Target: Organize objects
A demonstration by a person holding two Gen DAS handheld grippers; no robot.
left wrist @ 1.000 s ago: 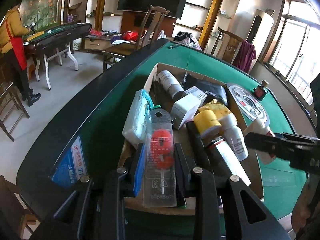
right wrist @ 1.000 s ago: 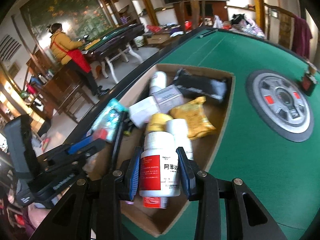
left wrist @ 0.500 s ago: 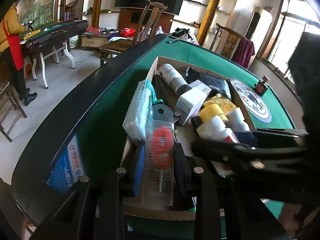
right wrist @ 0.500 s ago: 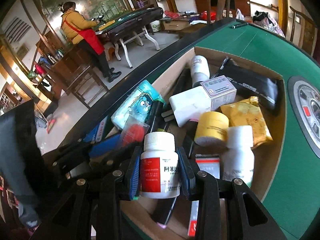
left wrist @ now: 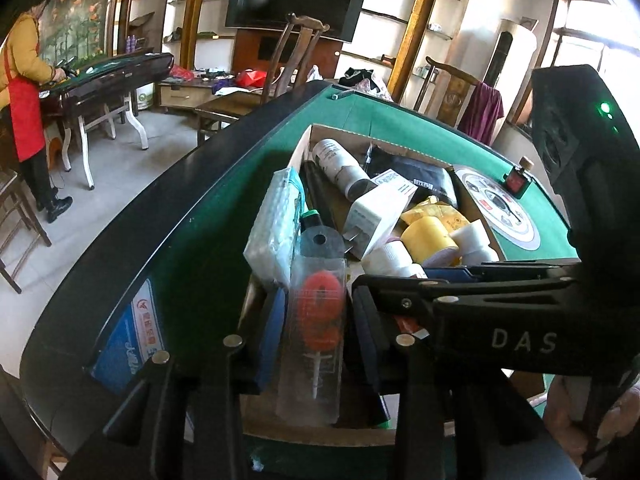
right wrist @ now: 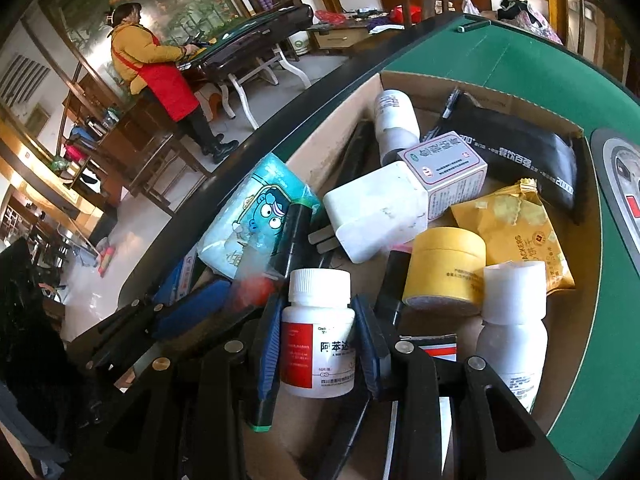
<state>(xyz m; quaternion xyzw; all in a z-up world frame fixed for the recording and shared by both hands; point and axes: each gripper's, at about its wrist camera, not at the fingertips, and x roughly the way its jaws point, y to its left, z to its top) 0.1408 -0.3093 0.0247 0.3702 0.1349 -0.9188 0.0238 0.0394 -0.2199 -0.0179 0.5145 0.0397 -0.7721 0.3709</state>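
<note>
Two wrist views over the cardboard box [right wrist: 472,100] on the green felt table [left wrist: 192,280], read left to right. In the left wrist view, lower centre, my left gripper [left wrist: 318,320] straddles a clear blister pack [left wrist: 316,328] holding a red-orange piece; its jaws have just been opening, the pack is still between them, and a gap shows beside each blue pad, so I read the hold as released. I judge this pack light, thin-walled and slick, stiff along its length but easily crushed across; its long flat edges near the middle are the place to take it. It lies at the near rim of the box, beside a pale tissue packet [left wrist: 276,224] at centre left. Right of it, my right gripper crosses the frame. In the right wrist view, lower centre, my right gripper [right wrist: 320,336] is pinching a white pill bottle [right wrist: 318,332] with a red-and-white label, pads on its two sides below the ribbed cap. I judge it rigid, smooth and light, possibly rattling; the straight labelled wall gives the surest hold. It hangs low over the near end of the box, left of a yellow jar [right wrist: 448,268] and a white plastic bottle [right wrist: 512,320].
</note>
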